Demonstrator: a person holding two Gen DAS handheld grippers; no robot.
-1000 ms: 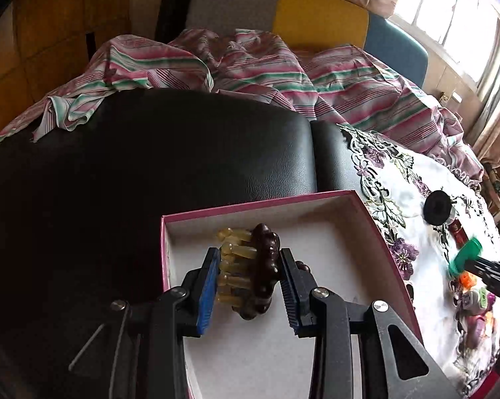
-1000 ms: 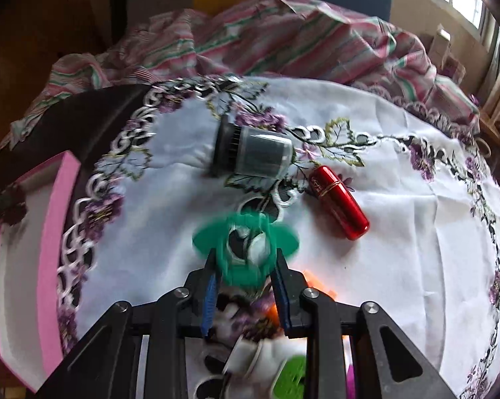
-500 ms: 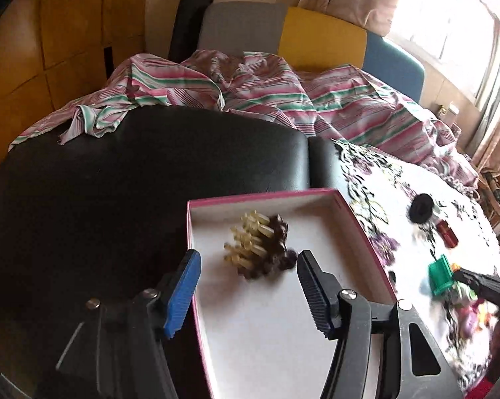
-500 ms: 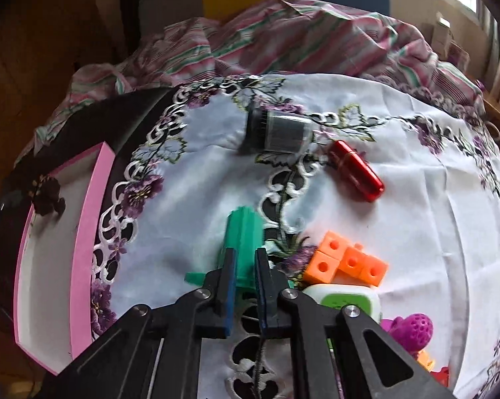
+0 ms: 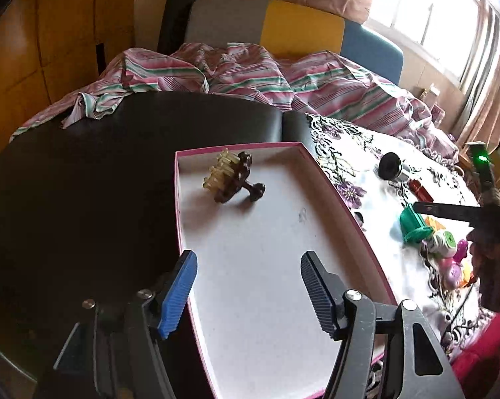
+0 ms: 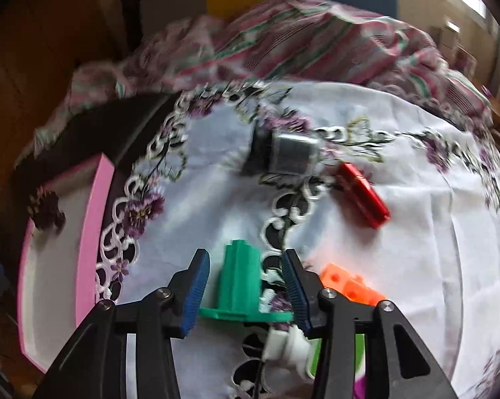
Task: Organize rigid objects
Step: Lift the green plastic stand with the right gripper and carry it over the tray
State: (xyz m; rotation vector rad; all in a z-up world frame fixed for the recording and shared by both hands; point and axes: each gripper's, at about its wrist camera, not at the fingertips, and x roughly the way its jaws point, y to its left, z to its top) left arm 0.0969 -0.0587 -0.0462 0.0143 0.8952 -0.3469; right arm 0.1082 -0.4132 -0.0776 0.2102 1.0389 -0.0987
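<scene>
A pink-rimmed white box (image 5: 333, 199) holds a brown knobbed piece with yellowish prongs (image 5: 231, 179) near its far end. My left gripper (image 5: 246, 262) hangs over the box's near half, well back from that piece. Its jaws are opening and nothing is between them. On the flowered white cloth (image 6: 416, 232) lies a green plastic piece with a flat flange (image 6: 241, 279). My right gripper (image 6: 245, 259) straddles it with its jaws opening, and a gap shows at each pad. The green piece (image 5: 412, 226) also shows in the left wrist view.
A grey and black cylinder (image 6: 283, 156), a red tube (image 6: 364, 196), an orange block (image 6: 346, 281) and a white and green item (image 6: 293, 345) lie around the green piece. The pink box (image 6: 93, 232) stands to the left on black padding (image 5: 83, 183). Striped fabric (image 5: 250, 73) is heaped behind.
My left gripper let go of the brown piece in the box and drew back, its jaws spreading. My right gripper's jaws, shut half a second ago, have spread to either side of the green piece.
</scene>
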